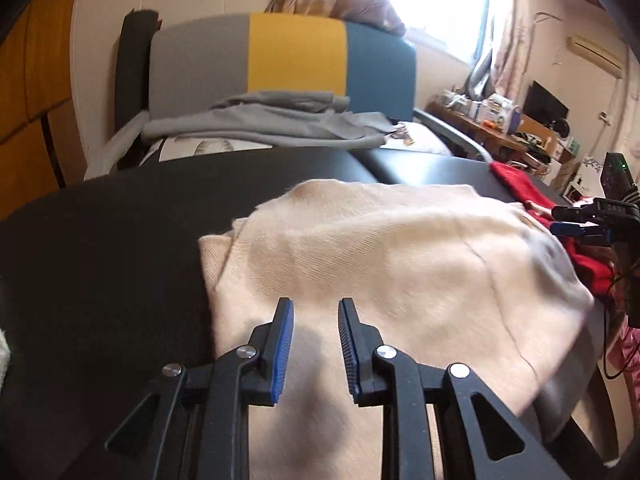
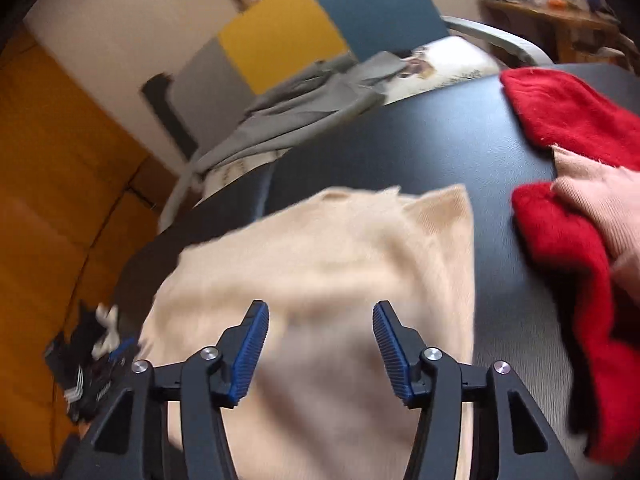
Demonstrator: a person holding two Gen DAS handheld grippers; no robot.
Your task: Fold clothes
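A cream knitted garment lies folded on the black table; the right wrist view shows it too. My left gripper hovers over its near part, open, with nothing between the blue pads. My right gripper is also open and empty above the same garment, and it appears at the right edge of the left wrist view. A red fluffy garment lies to the right on the table, with a peach ribbed cloth over it.
A grey garment lies on the seat behind the table, before a grey, yellow and blue backrest. A cluttered wooden desk stands at the far right. Orange cabinets are on the left.
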